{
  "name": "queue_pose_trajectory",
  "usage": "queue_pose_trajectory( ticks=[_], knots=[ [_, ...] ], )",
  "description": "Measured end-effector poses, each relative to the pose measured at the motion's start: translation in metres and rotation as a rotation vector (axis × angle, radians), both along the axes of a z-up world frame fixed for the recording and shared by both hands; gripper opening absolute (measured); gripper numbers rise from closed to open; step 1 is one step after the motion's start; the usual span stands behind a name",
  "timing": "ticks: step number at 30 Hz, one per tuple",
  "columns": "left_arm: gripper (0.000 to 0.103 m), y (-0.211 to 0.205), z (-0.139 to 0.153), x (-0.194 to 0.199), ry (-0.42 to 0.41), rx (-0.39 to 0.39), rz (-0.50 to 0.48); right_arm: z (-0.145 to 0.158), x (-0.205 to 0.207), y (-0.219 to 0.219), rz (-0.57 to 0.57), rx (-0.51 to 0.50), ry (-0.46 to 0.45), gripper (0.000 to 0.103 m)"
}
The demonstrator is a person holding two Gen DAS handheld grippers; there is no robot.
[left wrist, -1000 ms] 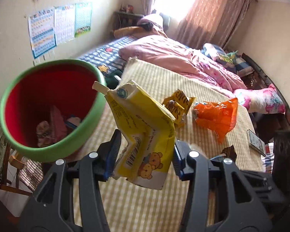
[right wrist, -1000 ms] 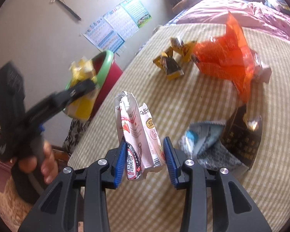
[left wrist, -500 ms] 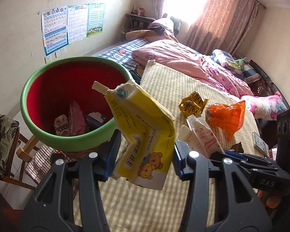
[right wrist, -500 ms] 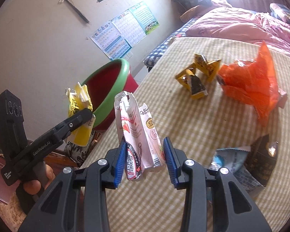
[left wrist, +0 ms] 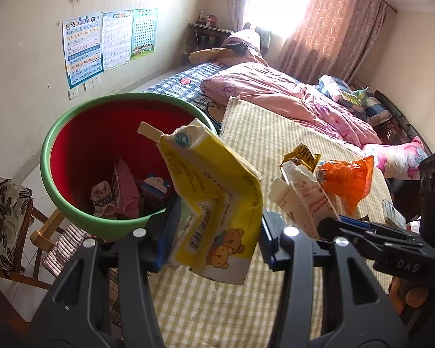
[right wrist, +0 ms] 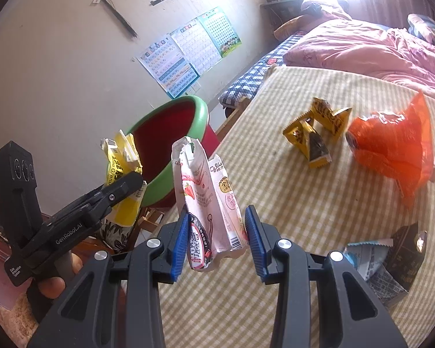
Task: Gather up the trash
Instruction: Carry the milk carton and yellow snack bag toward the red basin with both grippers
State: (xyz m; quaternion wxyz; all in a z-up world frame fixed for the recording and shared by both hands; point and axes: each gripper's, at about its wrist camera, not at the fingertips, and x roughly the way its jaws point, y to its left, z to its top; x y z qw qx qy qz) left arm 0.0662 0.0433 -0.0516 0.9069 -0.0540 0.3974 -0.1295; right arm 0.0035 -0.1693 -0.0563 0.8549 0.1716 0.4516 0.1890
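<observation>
Left wrist: left hand-held gripper (left wrist: 214, 233) pinches yellow packet (left wrist: 217, 200); right hand-held gripper (right wrist: 216, 236) clamps pink carton (right wrist: 208, 203).

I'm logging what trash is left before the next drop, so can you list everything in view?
bin: one, red, green rim, beside bed
yellow wrapper: one, in left tongs
pink carton: one, in right tongs
gold wrappers: two, on mat
orange bag: one, on mat
dark and silver packets: some, mat's near edge
mat: one, checked, on bed
quilt: one, pink, far end
posters: three, wall
chair: one, beside bin
left tongs: shut
right tongs: shut
</observation>
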Motion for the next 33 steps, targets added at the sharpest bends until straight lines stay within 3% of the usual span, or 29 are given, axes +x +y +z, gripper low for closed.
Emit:
queue_pose_trajectory(
  ticks=[33],
  knots=[
    [0.047,0.044,0.002,0.034,-0.006,0.016,-0.033,-0.001,0.041,0.056,-0.027,-0.001,-0.003,0.038]
  ],
)
